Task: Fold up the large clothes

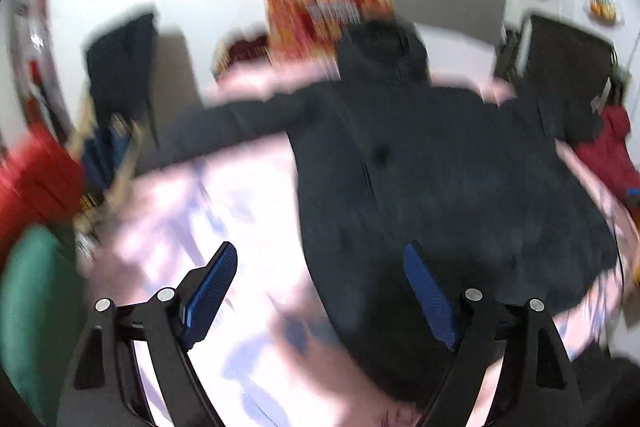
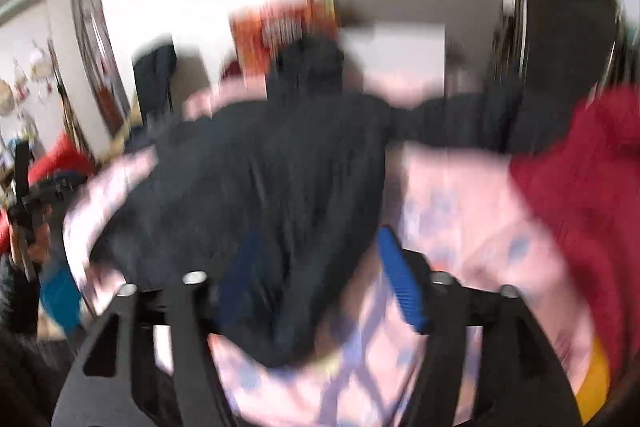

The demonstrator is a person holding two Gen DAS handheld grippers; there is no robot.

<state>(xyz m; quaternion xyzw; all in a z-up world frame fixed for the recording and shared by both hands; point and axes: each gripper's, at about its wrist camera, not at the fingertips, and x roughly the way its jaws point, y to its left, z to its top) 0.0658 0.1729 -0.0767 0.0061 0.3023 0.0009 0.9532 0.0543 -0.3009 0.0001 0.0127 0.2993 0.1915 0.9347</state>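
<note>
The dark hooded coat point(image 1: 420, 167) lies spread flat on the pink patterned bed cover point(image 1: 224, 227), hood toward the far wall, both sleeves thrown out to the sides, hem nearest you. Nothing is folded yet, by the look of it.

Your left gripper point(image 1: 320, 291) hangs above the hem with its jaws spread wide and nothing between them; one blue pad sits over the cover, the other over the coat's edge. Your right gripper point(image 2: 320, 287) is likewise spread and empty, straddling the coat's right edge near the hem.

Both views are smeared, so you are judging the hem's exact line through blur. If you close now you may pinch the bed cover along with the coat and drag it up, or catch only the top layer so the coat's front peels away from the back.

The thick fabric may also slip out of a shallow bite.

The red garment point(image 2: 580, 187) lies just beside the right sleeve, possibly touching it; a fold of that sleeve inward could pull it along.
</note>
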